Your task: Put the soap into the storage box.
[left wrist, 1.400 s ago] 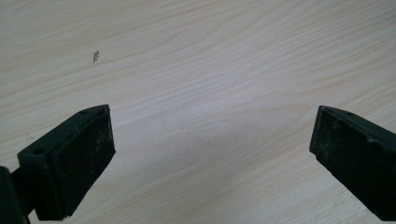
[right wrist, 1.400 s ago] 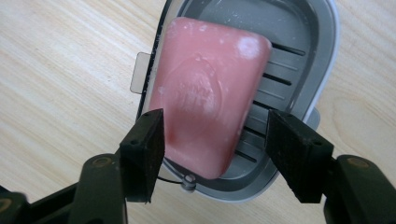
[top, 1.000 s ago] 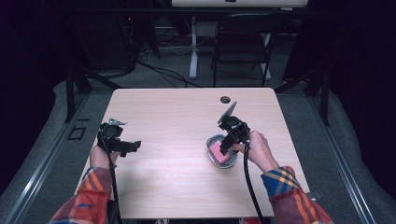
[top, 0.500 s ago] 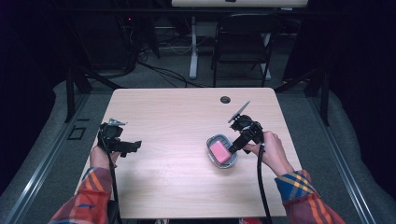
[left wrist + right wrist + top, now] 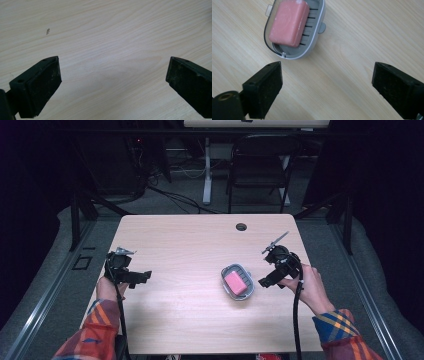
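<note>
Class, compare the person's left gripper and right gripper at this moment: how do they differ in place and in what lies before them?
The left gripper sits near the table's left edge; the right gripper sits on the right side. Bare wood lies before the left gripper, while the right gripper points at the soap dish holding a pink soap bar, without touching it. Both have their jaws wide apart and hold nothing.
</note>
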Action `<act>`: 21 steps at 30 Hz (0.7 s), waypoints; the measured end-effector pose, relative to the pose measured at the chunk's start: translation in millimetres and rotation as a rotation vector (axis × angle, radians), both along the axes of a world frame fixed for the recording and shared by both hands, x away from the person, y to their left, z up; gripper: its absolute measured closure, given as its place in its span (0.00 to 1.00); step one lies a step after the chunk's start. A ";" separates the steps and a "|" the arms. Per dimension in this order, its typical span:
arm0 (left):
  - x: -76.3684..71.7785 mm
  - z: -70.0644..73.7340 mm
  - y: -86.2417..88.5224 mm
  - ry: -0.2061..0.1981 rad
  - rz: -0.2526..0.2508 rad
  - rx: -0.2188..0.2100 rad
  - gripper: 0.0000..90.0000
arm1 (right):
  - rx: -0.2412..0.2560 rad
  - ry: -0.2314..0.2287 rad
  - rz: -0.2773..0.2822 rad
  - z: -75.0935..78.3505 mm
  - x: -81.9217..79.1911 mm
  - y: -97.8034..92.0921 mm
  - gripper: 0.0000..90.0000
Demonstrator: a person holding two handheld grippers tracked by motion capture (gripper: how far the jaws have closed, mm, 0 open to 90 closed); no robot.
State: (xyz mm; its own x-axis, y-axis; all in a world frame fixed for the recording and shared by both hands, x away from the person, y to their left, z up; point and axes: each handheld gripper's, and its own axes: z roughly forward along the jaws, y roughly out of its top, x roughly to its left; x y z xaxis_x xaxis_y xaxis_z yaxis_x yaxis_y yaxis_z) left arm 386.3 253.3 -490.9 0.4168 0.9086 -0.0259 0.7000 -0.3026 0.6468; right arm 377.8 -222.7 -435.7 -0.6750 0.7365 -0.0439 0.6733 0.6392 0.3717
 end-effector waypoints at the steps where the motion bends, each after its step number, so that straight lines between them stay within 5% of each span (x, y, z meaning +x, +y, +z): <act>1: 0.2 0.3 0.3 0.004 -0.006 -0.003 0.00 | -0.004 -0.013 -0.011 -0.3 -1.7 -2.7 0.10; 14: 0.0 0.3 1.2 0.005 -0.006 -0.006 0.00 | -0.010 -0.040 -0.027 -13.5 -17.4 -35.3 0.03; 21: 1.2 -2.5 -0.5 0.006 -0.031 -0.002 0.00 | 0.007 -0.051 -0.055 -38.6 -32.4 -61.3 0.02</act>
State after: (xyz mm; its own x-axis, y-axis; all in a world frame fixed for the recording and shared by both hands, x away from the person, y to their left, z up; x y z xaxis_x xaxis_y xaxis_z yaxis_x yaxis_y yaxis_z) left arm 387.5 252.9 -493.4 0.4449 0.8951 -0.0300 0.6939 -0.3233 0.6434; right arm 345.4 -283.9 -474.3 -0.6306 0.7727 -0.0719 0.6875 0.5992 0.4102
